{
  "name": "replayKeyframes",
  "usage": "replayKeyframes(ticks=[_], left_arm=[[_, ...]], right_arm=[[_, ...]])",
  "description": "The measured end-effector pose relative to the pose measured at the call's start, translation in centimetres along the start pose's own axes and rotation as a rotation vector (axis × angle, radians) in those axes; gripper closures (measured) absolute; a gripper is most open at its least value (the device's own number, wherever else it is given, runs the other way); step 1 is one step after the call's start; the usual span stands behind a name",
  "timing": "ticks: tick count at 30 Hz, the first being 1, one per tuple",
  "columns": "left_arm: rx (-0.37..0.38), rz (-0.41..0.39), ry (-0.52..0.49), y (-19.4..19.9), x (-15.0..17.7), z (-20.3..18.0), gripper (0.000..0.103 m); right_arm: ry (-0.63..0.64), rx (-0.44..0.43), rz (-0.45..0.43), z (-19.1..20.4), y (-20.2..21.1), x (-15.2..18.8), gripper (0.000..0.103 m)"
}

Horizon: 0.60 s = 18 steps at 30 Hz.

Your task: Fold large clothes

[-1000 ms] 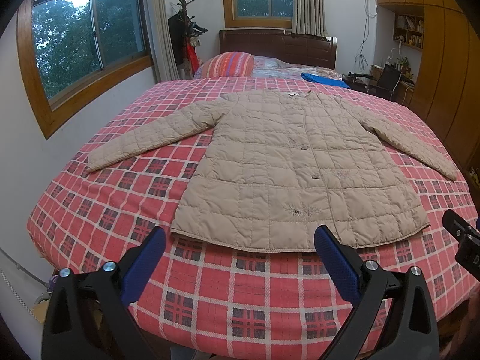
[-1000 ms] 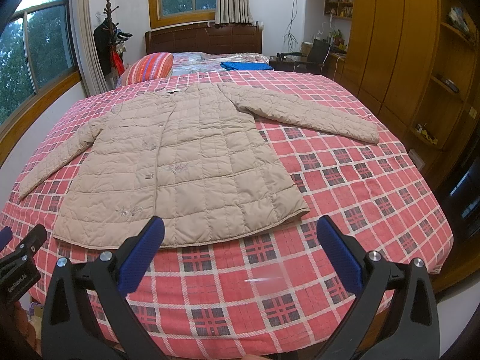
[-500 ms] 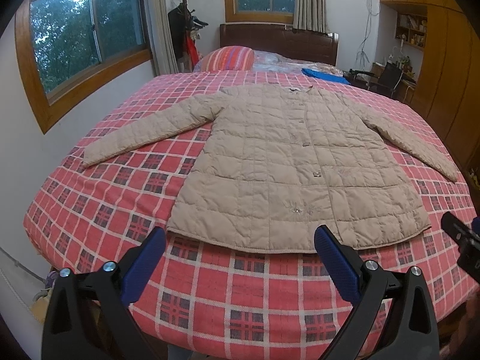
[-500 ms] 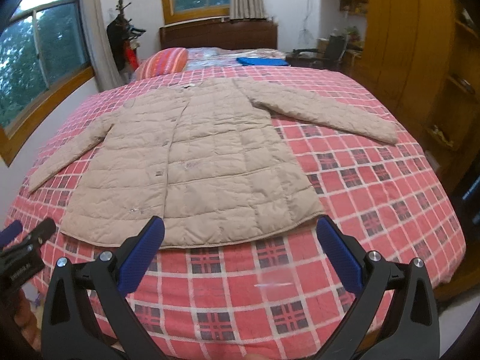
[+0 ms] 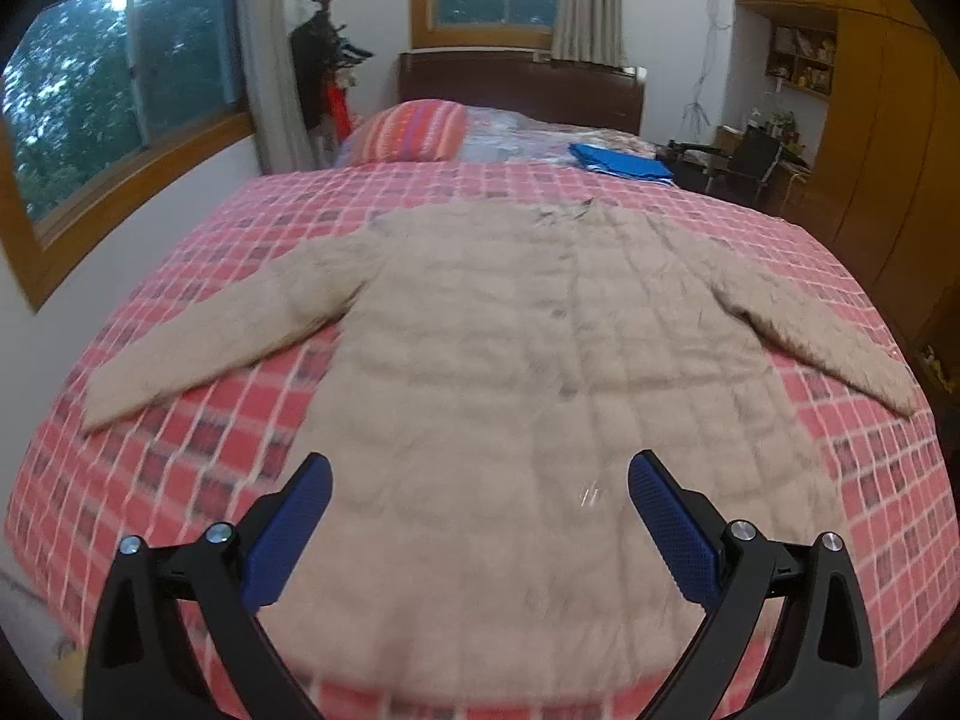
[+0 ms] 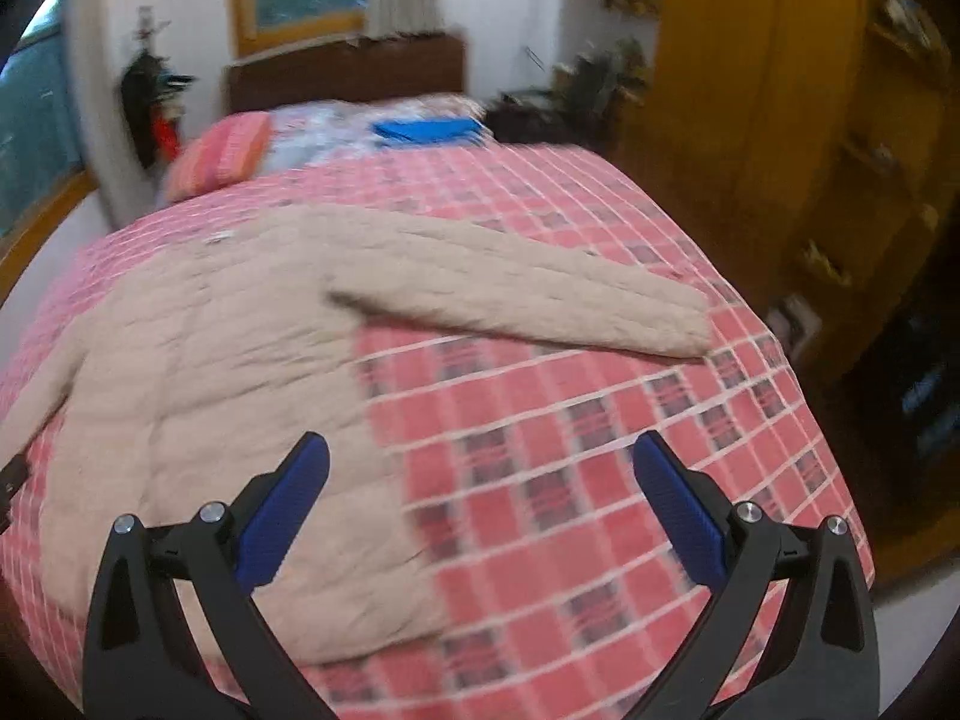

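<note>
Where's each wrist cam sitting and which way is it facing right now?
Left wrist: on the left hand-held gripper, open, over the near hem of the beige coat, facing up the bed toward the headboard; only its blue pads show.
Right wrist: on the right hand-held gripper, open, nearer the coat's right edge, facing the right sleeve and wardrobe; blurred.
Shared: coat, bed, striped pillow, blue folded item.

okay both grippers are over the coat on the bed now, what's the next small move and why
Probably lower the right gripper toward the coat's near hem corner and pinch it. Both grippers are open and hold nothing, the coat lies flat with both sleeves spread, and no fold is started. The left gripper hangs over the middle of the hem, so it should likely shift to its own corner.
</note>
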<state>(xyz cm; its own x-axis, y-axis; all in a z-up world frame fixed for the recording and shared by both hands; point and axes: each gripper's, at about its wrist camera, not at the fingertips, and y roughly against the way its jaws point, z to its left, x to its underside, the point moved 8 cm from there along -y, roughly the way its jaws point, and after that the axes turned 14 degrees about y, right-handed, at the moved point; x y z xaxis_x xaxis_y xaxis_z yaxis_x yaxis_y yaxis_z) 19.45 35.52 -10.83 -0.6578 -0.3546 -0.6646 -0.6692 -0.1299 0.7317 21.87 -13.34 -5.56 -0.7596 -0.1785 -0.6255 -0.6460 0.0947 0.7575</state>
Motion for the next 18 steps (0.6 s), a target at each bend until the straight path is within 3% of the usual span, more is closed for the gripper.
replayKeyframes(ticks=[4,10,15,18], left_arm=[[0.032,0.034,-0.06,-4.0,-2.6,-4.4,0.004],[0.075,0.143,-0.087,-9.8,-3.2,-9.2,0.004],[0.019,0.198,-0.124,-14.5,-3.1,-11.2,0.004],[0.03,0.238,-0.109,-16.5,-3.0,-12.0,0.004]], right_arm=[[-0.077,0.039,0.065,-6.4,-5.5,-2.2,0.003],[-0.213,0.021,0.173,-14.6,-14.3,-2.8,0.003],[-0.35,-0.106,0.229,-18.1,-19.5,-1.8,0.003],[-0.383,-0.092,0.248,-19.8,-21.1,-1.4,0.003]])
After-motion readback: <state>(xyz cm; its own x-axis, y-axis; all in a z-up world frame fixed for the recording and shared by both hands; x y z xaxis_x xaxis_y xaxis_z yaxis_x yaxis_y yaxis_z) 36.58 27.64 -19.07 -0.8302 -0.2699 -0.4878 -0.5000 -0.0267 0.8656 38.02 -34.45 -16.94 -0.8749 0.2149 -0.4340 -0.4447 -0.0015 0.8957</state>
